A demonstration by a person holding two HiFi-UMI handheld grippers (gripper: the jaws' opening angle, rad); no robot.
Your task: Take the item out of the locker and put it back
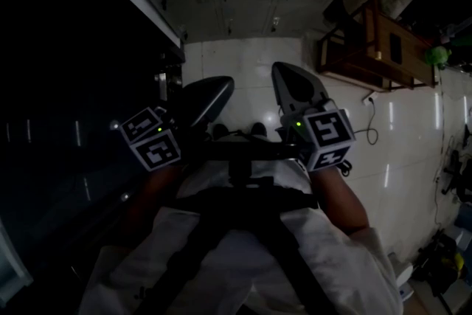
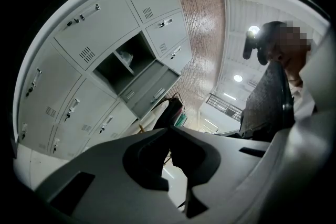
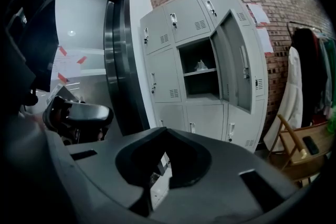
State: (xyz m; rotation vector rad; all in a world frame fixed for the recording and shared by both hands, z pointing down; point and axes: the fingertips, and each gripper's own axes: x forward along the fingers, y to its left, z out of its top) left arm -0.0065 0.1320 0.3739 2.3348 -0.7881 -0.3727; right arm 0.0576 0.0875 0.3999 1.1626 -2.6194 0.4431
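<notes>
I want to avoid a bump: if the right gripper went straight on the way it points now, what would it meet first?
Probably a closed bottom-row locker door, below and left of the open compartment. Nothing shows between it and the right gripper, but depth is unclear.

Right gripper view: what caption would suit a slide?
Shut right gripper faces grey lockers, one door open, small item inside.

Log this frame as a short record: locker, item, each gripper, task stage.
locker: grey locker bank, one door swung open
item: small pale item on the shelf of the open compartment
left gripper: jaws together, empty
right gripper: jaws together, empty
stage: item inside the locker, not held
</notes>
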